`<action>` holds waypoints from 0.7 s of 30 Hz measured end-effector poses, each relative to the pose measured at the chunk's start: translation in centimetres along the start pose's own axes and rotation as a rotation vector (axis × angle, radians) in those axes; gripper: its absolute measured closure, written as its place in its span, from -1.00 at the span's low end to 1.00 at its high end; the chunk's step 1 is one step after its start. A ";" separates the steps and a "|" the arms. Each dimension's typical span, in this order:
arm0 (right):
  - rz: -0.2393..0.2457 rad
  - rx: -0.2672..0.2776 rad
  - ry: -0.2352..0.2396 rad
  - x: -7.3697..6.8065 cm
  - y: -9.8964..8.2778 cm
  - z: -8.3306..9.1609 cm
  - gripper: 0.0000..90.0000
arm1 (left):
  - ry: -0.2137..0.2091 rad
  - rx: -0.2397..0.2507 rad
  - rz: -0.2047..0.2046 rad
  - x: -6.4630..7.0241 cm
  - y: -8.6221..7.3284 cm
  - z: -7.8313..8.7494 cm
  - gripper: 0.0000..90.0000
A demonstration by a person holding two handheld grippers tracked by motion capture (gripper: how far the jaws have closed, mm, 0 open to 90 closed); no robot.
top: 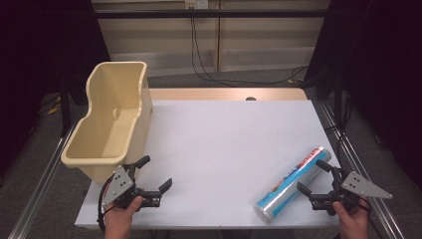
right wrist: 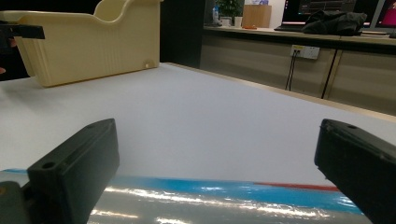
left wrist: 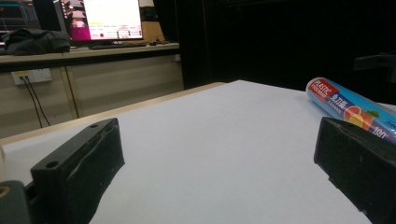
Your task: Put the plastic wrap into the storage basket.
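The roll of plastic wrap [top: 292, 184] lies on its side near the front right corner of the white table [top: 229, 144], slanting from the near edge up toward the right edge, its silver and blue wrapper printed with red at the far end. The right gripper [top: 312, 177] sits just beside it, jaws spread wide on either side of the roll's far half; in the right gripper view the shiny roll [right wrist: 210, 203] runs across the gap between the two jaws, and neither pad presses on it. The left gripper [top: 157, 173] rests at the front left of the table, well apart from the roll, its jaws released and wide with only bare tabletop between them; its own view looks across the table to the roll's printed end [left wrist: 350, 105]. Just beyond the left gripper stands a cream plastic bin [top: 112, 122], at the table's left edge.
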State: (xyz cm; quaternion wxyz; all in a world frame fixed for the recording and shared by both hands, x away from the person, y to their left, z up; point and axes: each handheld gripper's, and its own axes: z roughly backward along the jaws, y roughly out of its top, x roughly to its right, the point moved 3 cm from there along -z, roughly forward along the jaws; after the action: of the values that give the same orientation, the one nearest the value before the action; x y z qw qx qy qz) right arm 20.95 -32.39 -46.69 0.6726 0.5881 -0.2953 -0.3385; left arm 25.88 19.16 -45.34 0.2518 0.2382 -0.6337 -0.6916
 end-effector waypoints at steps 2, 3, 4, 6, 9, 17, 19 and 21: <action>-0.001 0.000 0.000 0.0 0.0 0.0 -1.00 | -0.008 -0.008 0.001 0.1 -0.1 -0.2 -0.97; -0.001 0.000 -0.001 0.0 0.0 0.0 -1.00 | -0.009 -0.011 0.000 0.1 -0.1 -0.3 -0.97; -0.002 -0.001 -0.001 0.0 0.0 0.0 -1.00 | -0.010 -0.013 0.001 0.2 -0.1 -0.4 -0.97; -0.002 -0.003 -0.002 0.0 0.0 0.0 -1.00 | -0.015 -0.020 0.004 0.3 -0.2 -0.5 -0.97; -0.002 -0.004 -0.002 0.0 0.0 0.1 -1.00 | -0.017 -0.026 0.006 0.4 -0.2 -0.7 -0.97; 0.001 -0.008 -0.006 0.1 -0.1 0.0 -1.00 | -0.041 -0.049 0.018 0.9 -0.2 -1.9 -0.98; 0.000 -0.008 -0.006 0.1 -0.1 0.0 -1.00 | -0.057 -0.059 0.021 1.2 -0.2 -2.3 -0.98; 0.002 -0.009 -0.007 0.1 -0.1 0.1 -1.00 | -0.080 -0.081 0.024 1.9 -0.3 -3.1 -0.98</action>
State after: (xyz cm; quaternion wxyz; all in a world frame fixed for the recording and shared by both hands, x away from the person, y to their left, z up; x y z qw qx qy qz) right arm 20.95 -32.55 -46.76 0.6745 0.5837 -0.2967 -0.3410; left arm 26.48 15.61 -45.89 0.2440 0.1925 -0.6174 -0.7227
